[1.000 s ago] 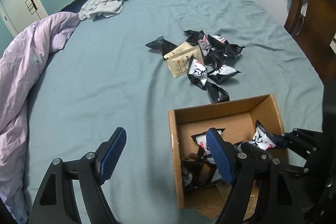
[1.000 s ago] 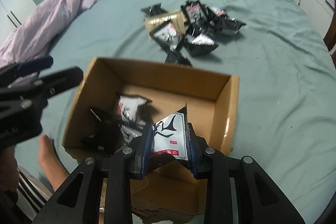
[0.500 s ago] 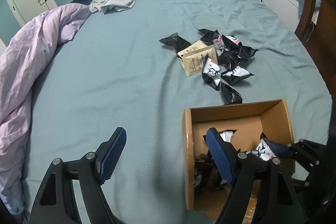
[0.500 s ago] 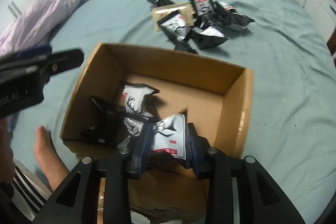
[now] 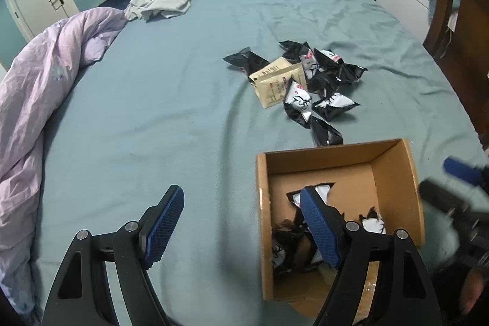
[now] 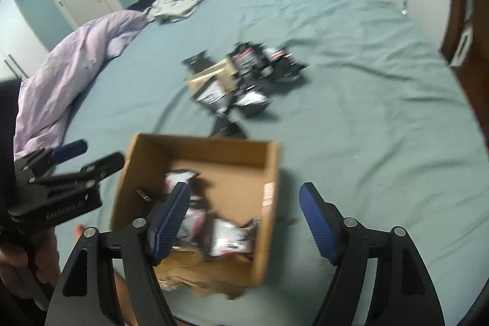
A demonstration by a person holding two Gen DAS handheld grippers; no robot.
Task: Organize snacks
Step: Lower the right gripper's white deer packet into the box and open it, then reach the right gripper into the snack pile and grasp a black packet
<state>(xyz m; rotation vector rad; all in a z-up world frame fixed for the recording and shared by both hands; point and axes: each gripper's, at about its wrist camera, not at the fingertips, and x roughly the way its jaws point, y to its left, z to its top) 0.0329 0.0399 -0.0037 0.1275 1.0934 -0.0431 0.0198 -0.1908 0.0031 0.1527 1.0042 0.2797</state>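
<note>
Left gripper is angled steeply down with its jaws spread wide and nothing pinched between the blue pads. From the right wrist view you can see the hand wrapped around its handle, low at the left edge of the frame. Right gripper is also tipped downward, and its jaws are opening right now, pads apart with nothing clamped between them. In the left wrist view the right gripper only shows up as a blurry dark shape with one blue tip at the far right edge. The two grippers sit side by side, close together but apart.
</note>
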